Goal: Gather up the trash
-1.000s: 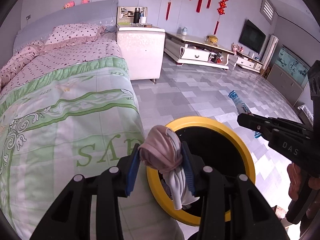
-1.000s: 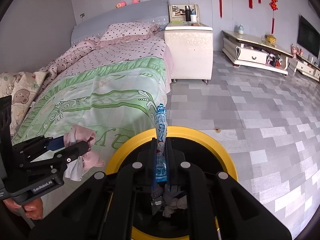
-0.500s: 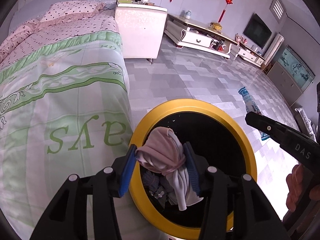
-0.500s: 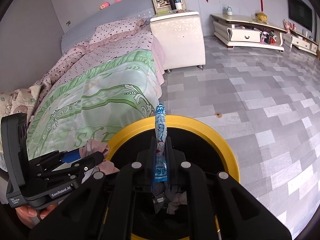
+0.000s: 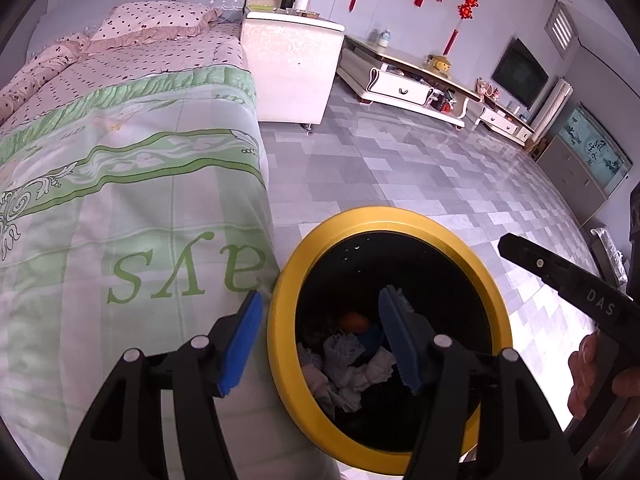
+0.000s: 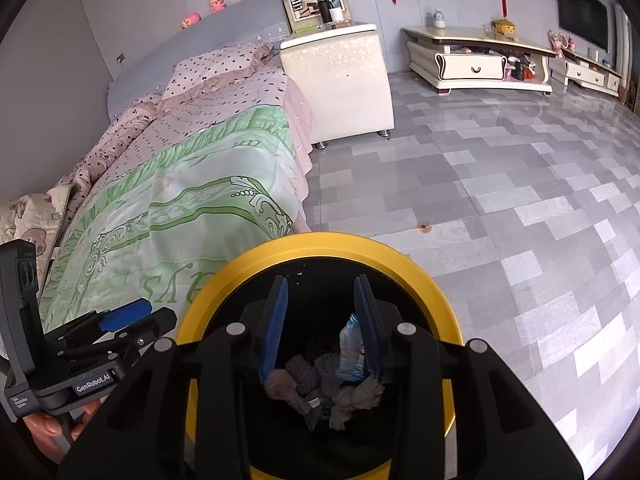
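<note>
- Gone from both claws since a second ago: pink-and-white cloth out of the left gripper [image 5: 320,330], blue-and-white wrapper [image 6: 351,350] out of the right gripper [image 6: 320,320].
- Left jaws opening, nothing between the blue pads [image 5: 240,344]; poised over the near left rim of the yellow-rimmed bin [image 5: 472,256].
- Right jaws opening too, still fairly narrow; wrapper free inside the bin just by the right-hand pad, touching or apart impossible to tell.
- Bin's near edge cut off behind the gripper bodies in both views; dark depths hard to read.
- Crumpled cloths [image 6: 320,384] heaped in the bin; pieces not separable.
- Bin on grey tiled floor [image 6: 500,208], pressed close against the green-patterned bedspread [image 5: 132,184].
- Bedroom beyond: white nightstand [image 6: 340,80], low cream cabinet [image 6: 476,60], wall television [image 5: 520,74].
- Only from the left wrist: small orange round thing [image 5: 354,322] among the trash, right gripper's arm and fingers of a hand [image 5: 600,380] at the right edge.
- Only from the right wrist: wrapper, left gripper at lower left, dolls on the headboard.
</note>
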Motion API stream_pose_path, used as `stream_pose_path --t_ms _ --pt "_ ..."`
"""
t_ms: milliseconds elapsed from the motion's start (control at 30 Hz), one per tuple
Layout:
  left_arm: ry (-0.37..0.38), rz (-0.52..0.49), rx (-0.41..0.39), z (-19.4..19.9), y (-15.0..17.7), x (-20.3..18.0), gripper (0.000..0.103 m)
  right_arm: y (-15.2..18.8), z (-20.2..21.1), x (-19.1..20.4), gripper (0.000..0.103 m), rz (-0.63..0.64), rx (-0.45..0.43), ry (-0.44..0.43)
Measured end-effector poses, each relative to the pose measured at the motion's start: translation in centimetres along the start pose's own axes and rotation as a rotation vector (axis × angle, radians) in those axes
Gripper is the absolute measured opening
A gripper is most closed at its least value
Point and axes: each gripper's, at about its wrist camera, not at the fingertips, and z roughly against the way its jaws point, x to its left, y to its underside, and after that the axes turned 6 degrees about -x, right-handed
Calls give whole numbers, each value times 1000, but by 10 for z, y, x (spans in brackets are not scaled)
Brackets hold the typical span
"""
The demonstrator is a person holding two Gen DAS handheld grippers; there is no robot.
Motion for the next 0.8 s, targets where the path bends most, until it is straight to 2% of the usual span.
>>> stream_pose_path --t_ms 133,300,800 --pt "-18 19 -19 12 -1 11 57 1 3 3 33 5 -2 -8" --pt "-50 46 -49 36 -2 31 57 2 8 29 33 37 -3 -41" --pt "-216 156 -139 125 20 128 57 12 3 169 33 151 16 -200"
